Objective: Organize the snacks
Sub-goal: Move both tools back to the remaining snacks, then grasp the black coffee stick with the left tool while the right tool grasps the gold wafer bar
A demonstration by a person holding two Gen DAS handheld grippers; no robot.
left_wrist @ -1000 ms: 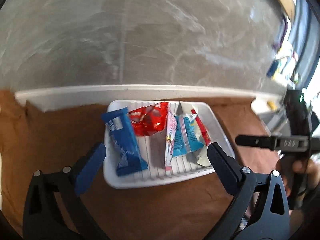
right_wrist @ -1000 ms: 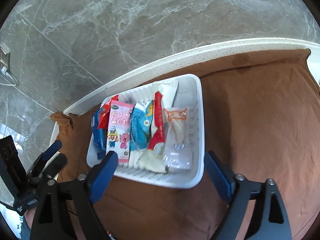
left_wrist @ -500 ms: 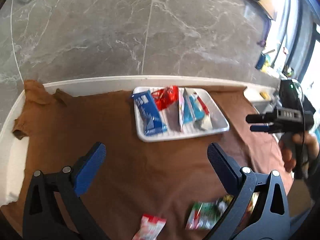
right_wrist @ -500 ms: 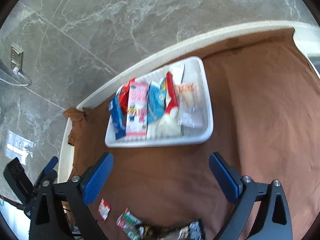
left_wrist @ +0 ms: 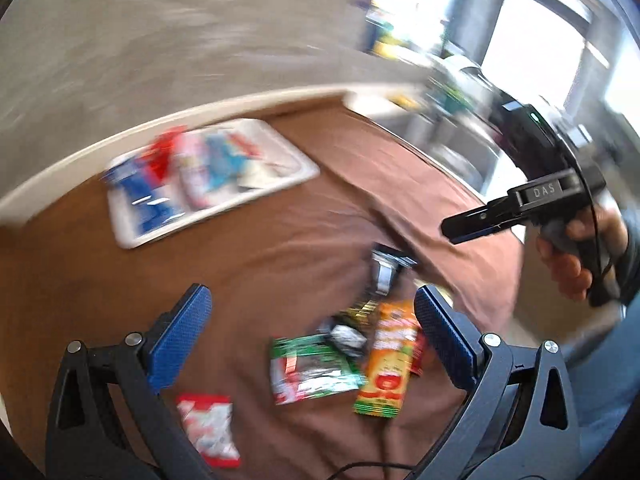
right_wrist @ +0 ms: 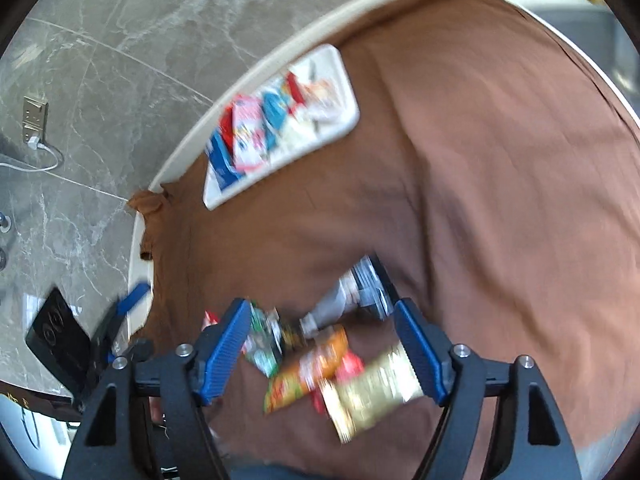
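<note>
Both wrist views look steeply down along their tongs at the brown-clothed surface point(left_wrist: 280, 240). Each has the loose snacks point(left_wrist: 360, 352) close at lower centre and the tray point(left_wrist: 304, 168) farther off, upper left. The left view also catches the right tongs point(left_wrist: 472, 224) at right.

matt brown cloth point(right_wrist: 500, 200); glossy snack wrappers point(right_wrist: 304, 368); white plastic tray point(right_wrist: 344, 128).
</note>
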